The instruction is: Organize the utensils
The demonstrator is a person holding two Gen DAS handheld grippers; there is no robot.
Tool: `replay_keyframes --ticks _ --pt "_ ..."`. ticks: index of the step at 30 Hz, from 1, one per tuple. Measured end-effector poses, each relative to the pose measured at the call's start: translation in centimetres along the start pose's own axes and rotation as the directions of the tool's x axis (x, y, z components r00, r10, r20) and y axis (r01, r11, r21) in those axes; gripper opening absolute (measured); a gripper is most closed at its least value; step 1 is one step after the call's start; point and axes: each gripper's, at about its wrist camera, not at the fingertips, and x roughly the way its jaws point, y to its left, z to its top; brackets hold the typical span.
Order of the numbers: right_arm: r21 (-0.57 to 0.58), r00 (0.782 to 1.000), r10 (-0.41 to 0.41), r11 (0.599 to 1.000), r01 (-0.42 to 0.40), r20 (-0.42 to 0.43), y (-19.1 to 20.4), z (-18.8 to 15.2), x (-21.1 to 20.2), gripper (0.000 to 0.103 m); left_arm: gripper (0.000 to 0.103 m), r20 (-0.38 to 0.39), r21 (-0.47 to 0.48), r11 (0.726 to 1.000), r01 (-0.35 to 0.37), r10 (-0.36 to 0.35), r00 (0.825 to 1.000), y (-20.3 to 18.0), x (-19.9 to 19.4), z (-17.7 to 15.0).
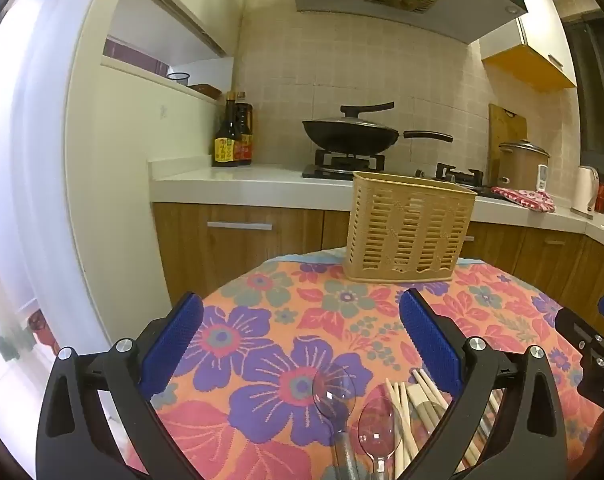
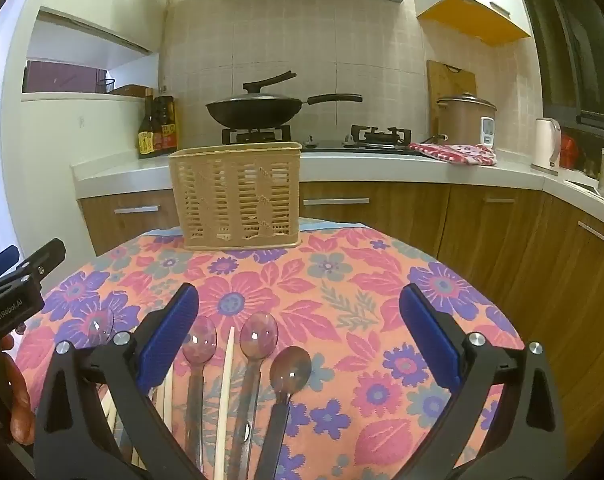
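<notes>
Both the left gripper and right gripper hang wide apart, holding nothing, above the floral tablecloth. 3 clear spoons and a chopstick lie between the right fingers, more chopsticks, perhaps several, by the left's inner finger. The beige slotted basket stands well beyond, at the far edge.

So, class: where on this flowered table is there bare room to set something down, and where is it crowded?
Free: the flowered tablecloth between the tan slatted plastic basket and the clear plastic spoons, and its right side. Crowded: the near left, where spoons and pale wooden chopsticks lie together.
</notes>
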Motion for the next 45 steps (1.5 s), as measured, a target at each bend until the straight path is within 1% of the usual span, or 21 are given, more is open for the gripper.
replay_keyframes --ticks 1,3,4,8,9,13,18,45 --pt "-0.006 1.0 -0.002 1.0 0.002 0.003 0.1 0.1 0.2 0.096 0.095 0.006 0.024 1.0 -0.006 0.006 1.0 -0.2 0.0 0.0" --pt "-0.024 1.0 -0.011 1.0 0.012 0.019 0.8 -0.1 0.1 0.096 0.095 0.01 0.019 1.0 -0.011 0.01 1.0 -0.2 -0.1 0.0" --pt "0.004 0.999 -0.002 1.0 0.002 0.032 0.2 -0.2 -0.3 0.096 0.095 0.008 0.018 1.0 -0.011 0.011 1.0 -0.1 -0.2 0.0" --pt "-0.001 1.0 0.005 1.0 -0.005 0.027 -0.1 -0.2 -0.4 0.096 0.095 0.0 0.011 1.0 -0.009 0.009 1.0 0.3 -0.5 0.1" --pt "0.0 1.0 0.005 1.0 -0.005 0.027 0.0 -0.2 -0.4 0.096 0.095 0.0 0.026 1.0 -0.015 0.015 1.0 -0.4 -0.1 0.1" --pt "-0.014 1.0 0.007 1.0 -0.007 0.028 -0.2 -0.4 -0.5 0.096 0.095 -0.001 0.026 1.0 -0.014 0.014 1.0 -0.4 0.0 0.2" --pt "-0.035 1.0 -0.003 0.999 0.004 0.026 0.6 -0.2 -0.5 0.096 0.095 -0.002 0.024 1.0 -0.014 0.014 1.0 -0.8 0.3 0.1" --pt "-0.034 1.0 -0.001 0.999 0.002 0.019 0.8 -0.2 -0.2 0.096 0.096 -0.006 0.018 1.0 -0.014 0.014 1.0 -0.2 0.1 -0.1"
